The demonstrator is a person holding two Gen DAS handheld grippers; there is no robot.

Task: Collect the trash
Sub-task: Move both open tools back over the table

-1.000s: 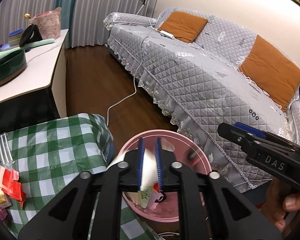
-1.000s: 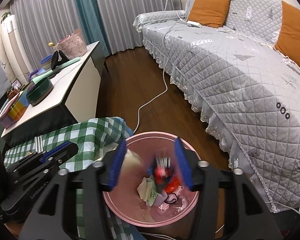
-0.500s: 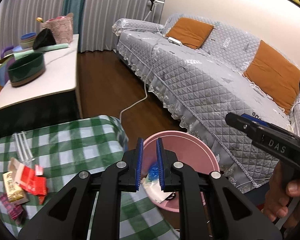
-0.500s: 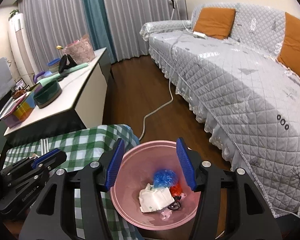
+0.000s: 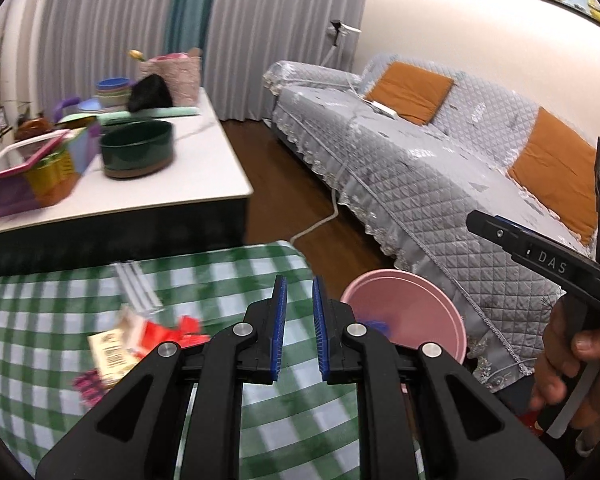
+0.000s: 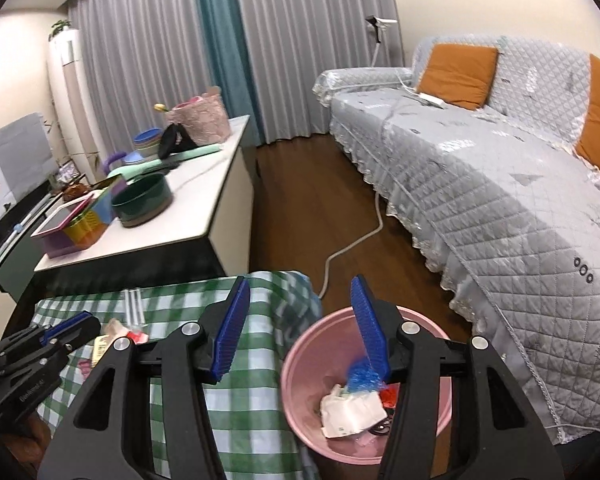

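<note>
A pink bin [image 6: 300, 356] stands on the floor beside the green-checked table [image 6: 260, 380]. Inside it lie a white crumpled paper [image 6: 352, 408], a blue wrapper [image 6: 360, 374] and something red [image 6: 388, 394]. My right gripper [image 6: 300, 328] hangs open above the bin's near rim, with nothing between its pads. My left gripper [image 5: 300, 320] hovers over the table's right end, jaws a narrow gap apart and empty. Red-and-white wrappers [image 5: 140, 340], a magenta scrap [image 5: 88, 384] and clear plastic tubes [image 5: 136, 284] lie on the cloth to its left. The bin [image 5: 404, 312] sits just right of it.
A white-topped sideboard [image 6: 204, 200] behind the table carries a green bowl [image 6: 142, 200], a coloured basket and a pink bag. A grey quilted sofa [image 6: 500, 184] with orange cushions fills the right side. A white cable [image 6: 352, 244] trails across the wooden floor.
A white piece sat between the left pads a second ago; now they are empty and white paper lies in the bin. Both grippers rose and drew back, the left one swinging over the table.
</note>
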